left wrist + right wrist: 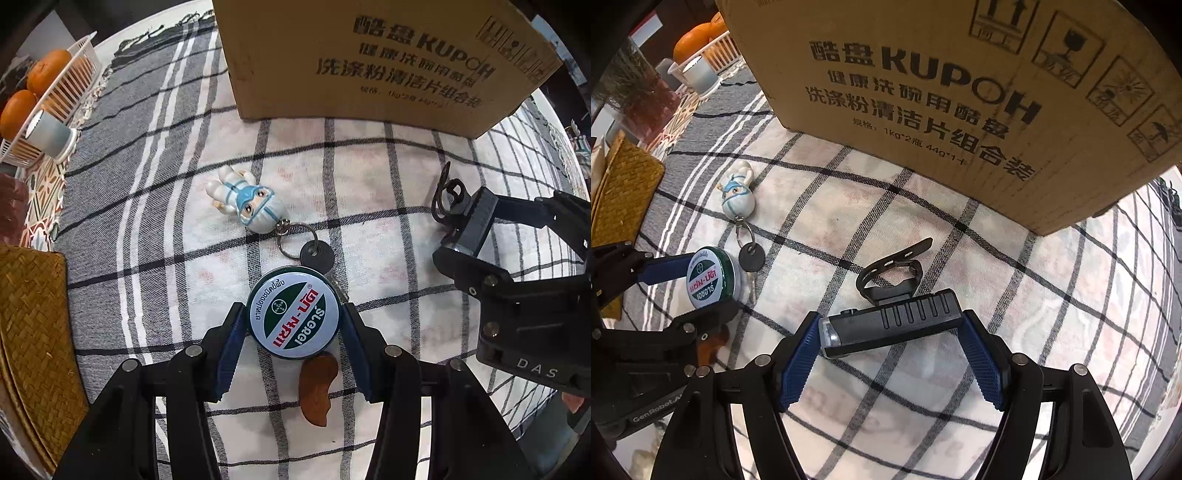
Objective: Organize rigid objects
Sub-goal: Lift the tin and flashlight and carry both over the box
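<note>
The round green-rimmed balm tin (293,317), gripped by the left claw (293,325), hides most of the key's blade. The right claw (890,328) clamps the black bike light (892,323). Oranges (35,88) sit in a white plastic basket (68,83), half cropped.

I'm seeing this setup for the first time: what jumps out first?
A round green-and-white tin sits clamped in the left gripper, beside a figurine keychain on the checked cloth. To its right, the right gripper brackets a black bike light. A big printed cardboard box stands behind.
</note>
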A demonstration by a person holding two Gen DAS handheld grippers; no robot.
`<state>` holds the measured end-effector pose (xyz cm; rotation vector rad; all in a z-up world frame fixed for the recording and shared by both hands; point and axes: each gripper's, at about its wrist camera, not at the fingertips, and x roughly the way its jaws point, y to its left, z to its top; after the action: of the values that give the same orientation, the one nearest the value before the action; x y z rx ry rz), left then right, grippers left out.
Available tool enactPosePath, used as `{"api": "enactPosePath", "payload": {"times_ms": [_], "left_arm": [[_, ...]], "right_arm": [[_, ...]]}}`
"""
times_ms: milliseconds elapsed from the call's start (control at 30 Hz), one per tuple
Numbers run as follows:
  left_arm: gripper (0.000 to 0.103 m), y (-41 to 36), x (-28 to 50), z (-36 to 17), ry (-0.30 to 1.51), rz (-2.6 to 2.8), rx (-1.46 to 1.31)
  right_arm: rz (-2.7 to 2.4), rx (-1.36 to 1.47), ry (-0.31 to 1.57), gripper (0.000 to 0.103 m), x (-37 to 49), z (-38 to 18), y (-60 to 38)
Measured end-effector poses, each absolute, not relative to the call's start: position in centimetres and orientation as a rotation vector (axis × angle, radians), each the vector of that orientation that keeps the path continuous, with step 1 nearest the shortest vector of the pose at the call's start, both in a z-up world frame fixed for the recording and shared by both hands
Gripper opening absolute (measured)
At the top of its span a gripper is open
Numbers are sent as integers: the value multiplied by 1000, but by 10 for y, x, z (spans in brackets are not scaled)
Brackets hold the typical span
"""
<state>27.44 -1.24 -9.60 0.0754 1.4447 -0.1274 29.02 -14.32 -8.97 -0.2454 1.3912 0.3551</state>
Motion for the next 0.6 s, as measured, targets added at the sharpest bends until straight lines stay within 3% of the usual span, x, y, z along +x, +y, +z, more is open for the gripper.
{"api": "enactPosePath", "payload": {"times_ms": [600], "left_arm": [[51,-13,264,-39,1307,-168,79]], "right_arm": [[258,-225,1313,75,282,-35,-154]]}}
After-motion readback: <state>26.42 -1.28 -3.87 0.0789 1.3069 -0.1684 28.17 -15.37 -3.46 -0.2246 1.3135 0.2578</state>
